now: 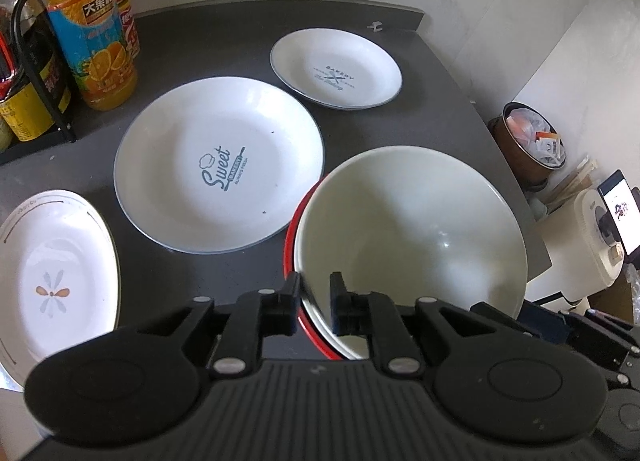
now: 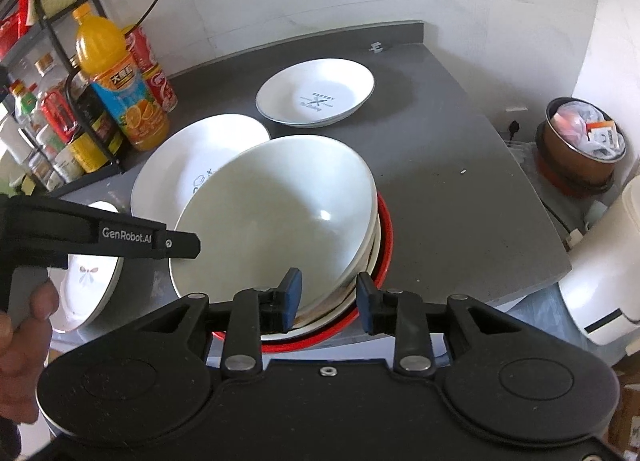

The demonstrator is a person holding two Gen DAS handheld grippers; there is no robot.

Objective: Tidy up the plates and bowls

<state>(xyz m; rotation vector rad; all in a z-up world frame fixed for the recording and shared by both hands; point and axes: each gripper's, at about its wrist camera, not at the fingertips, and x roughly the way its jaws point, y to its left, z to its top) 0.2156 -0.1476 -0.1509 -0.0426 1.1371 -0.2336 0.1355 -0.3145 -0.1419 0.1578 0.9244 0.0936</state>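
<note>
A white bowl (image 1: 408,221) (image 2: 280,213) sits tilted on top of nested bowls, the lowest a red bowl (image 1: 290,237) (image 2: 386,237). My left gripper (image 1: 316,301) (image 2: 192,245) is shut on the white bowl's near-left rim. My right gripper (image 2: 328,297) is open, its fingers straddling the near rim of the stack without closing on it. On the dark counter lie a large "Sweet" plate (image 1: 220,169) (image 2: 180,169), a smaller "Bakery" plate (image 1: 336,69) (image 2: 316,93) behind it, and a flower-patterned plate (image 1: 52,269) (image 2: 88,281) at the left.
An orange juice bottle (image 1: 92,41) (image 2: 120,89), red cans and a black rack of sauce bottles (image 2: 60,121) stand at the back left. The counter edge (image 2: 552,221) drops off on the right to a brown bin (image 2: 584,141) and a white appliance (image 2: 600,261). A hand (image 2: 24,325) holds the left gripper.
</note>
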